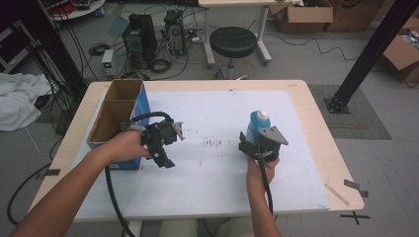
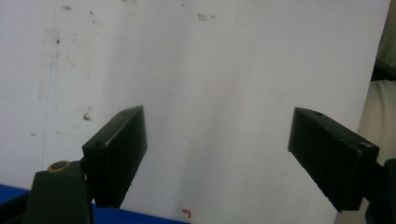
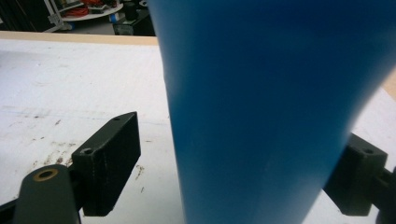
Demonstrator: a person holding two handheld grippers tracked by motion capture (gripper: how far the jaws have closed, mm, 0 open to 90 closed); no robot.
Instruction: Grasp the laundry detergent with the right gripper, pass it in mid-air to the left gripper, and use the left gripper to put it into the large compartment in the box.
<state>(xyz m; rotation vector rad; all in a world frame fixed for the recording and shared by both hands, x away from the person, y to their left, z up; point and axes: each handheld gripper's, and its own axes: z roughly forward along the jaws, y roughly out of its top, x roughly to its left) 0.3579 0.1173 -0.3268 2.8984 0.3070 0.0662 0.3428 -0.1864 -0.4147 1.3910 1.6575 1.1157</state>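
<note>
A blue bottle (image 1: 257, 122) with a white cap stands upright on the white mat (image 1: 212, 182), right of centre. My right gripper (image 1: 253, 139) reaches it from the near side. In the right gripper view the bottle (image 3: 261, 93) stands between the jaws of this gripper (image 3: 243, 140). The left jaw is clear of it by a small gap and the right jaw is partly hidden behind it. My left gripper (image 1: 163, 155) is held beside the cardboard box (image 1: 114, 129), angled down at the mat. Its jaws (image 2: 217, 154) stand wide open with nothing between them.
The open cardboard box with a blue side stands at the table's left edge. The wooden table (image 1: 309, 106) shows around the mat, which has dark smudges (image 1: 212, 143) at its middle. A black stool (image 1: 233, 42), computers and cables lie beyond the far edge.
</note>
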